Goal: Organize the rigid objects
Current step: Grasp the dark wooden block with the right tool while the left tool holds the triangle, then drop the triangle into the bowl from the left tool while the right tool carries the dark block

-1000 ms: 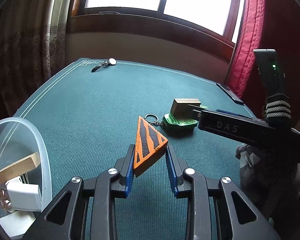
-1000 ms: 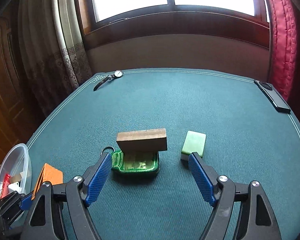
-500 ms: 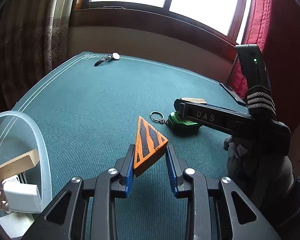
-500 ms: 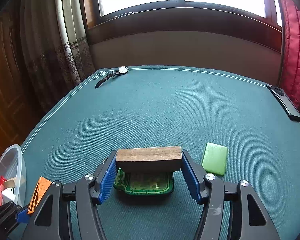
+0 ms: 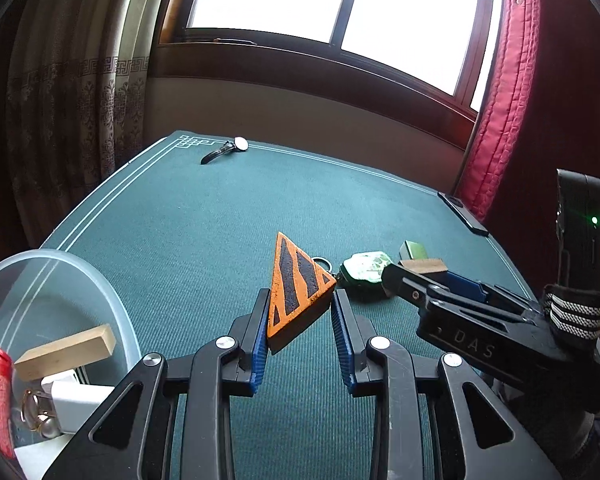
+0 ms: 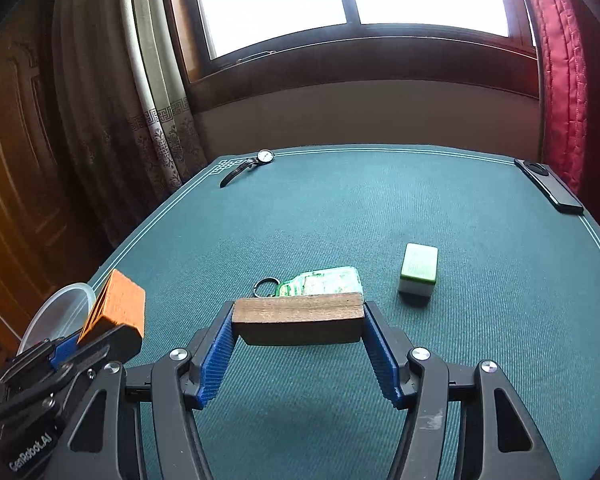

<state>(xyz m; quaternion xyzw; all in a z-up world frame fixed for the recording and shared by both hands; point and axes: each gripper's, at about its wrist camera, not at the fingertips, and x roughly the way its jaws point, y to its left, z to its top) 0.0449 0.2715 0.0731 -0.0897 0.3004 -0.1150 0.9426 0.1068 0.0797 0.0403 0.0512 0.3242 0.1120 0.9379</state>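
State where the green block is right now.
In the right wrist view, the green block stands on the table right of the green keychain, beyond the right gripper.

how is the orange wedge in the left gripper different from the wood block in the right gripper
Shape: the orange wedge is triangular; the wood block is a rectangular bar.
Colour: the wedge is orange with black stripes; the block is plain brown wood grain.
Pose: the wedge stands on edge, tip pointing up and away, in the left gripper; the block lies level across the right gripper.
Both are clamped between blue pads.
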